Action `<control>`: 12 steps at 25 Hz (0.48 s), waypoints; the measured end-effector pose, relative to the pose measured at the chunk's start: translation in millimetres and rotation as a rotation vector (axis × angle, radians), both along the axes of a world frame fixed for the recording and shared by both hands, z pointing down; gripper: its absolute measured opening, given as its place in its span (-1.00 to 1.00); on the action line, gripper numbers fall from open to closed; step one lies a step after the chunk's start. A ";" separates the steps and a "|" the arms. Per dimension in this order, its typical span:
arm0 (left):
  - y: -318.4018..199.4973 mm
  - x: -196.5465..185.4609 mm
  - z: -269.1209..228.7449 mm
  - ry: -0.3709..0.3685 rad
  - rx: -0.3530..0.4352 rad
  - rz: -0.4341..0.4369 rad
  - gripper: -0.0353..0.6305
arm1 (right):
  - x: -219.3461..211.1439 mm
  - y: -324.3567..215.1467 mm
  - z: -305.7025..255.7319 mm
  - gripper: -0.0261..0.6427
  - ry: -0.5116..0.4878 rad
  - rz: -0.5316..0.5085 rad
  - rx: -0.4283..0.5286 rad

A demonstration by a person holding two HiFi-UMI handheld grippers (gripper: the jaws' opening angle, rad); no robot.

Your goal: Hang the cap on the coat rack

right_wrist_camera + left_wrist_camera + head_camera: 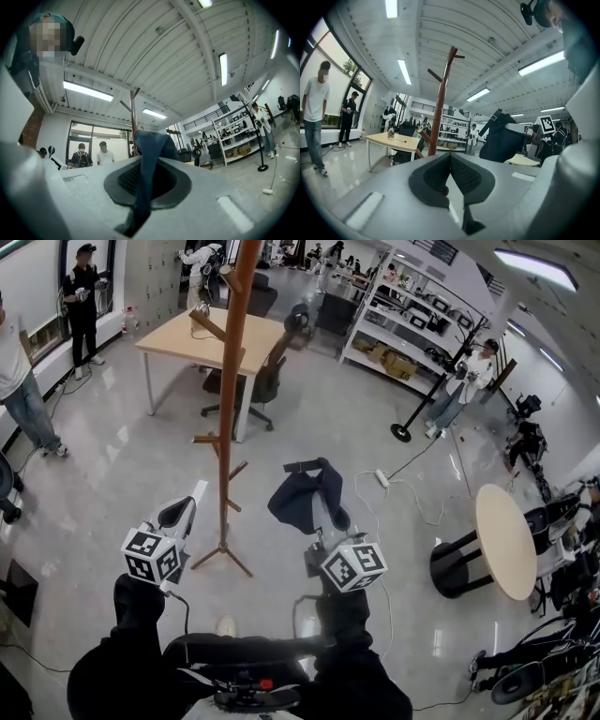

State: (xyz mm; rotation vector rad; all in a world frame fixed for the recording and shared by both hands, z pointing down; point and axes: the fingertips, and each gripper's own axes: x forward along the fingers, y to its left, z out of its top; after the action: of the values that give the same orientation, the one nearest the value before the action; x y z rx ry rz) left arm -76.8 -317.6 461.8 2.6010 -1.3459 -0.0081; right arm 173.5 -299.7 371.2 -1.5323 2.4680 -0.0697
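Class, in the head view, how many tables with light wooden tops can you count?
2. A rectangular table stands behind the coat rack, upper left; a round table stands at the right. More may be hidden among the far shelves.

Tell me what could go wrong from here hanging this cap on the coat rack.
The dark blue fabric cap is pinched by a thin fold between the fingers of the right gripper, so it might slip free. The tall brown wooden coat rack stands on slim spread legs; a bump could tip it.
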 end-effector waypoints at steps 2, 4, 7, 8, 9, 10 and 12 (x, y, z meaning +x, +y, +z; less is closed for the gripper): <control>-8.9 -0.6 -1.1 -0.001 0.002 0.002 -0.88 | -2.3 -11.1 -11.3 -0.89 -0.007 -0.006 0.012; -15.0 -0.5 0.8 -0.002 0.003 0.003 -0.88 | -3.9 -20.2 -19.7 -0.89 -0.021 -0.018 0.021; -22.8 -2.8 4.4 -0.003 0.007 0.005 -0.88 | -8.9 -32.0 -31.5 -0.89 -0.031 -0.040 0.040; -26.7 -4.7 4.3 -0.005 0.010 0.006 -0.88 | -11.6 -36.5 -37.1 -0.89 -0.034 -0.048 0.048; -30.7 -6.9 4.1 -0.007 0.012 0.006 -0.88 | -14.3 -40.9 -43.4 -0.89 -0.037 -0.055 0.057; -34.3 -9.1 3.7 -0.007 0.013 0.005 -0.88 | -16.4 -44.8 -49.8 -0.89 -0.040 -0.060 0.067; -39.0 -12.4 3.2 -0.007 0.011 0.003 -0.88 | -18.4 -50.8 -62.1 -0.89 -0.046 -0.068 0.090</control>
State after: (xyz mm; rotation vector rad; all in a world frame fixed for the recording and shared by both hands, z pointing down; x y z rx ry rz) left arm -89.2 -356.7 465.0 2.6144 -1.3479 -0.0053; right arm 155.1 -350.4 309.1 -1.3952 2.4521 -0.0059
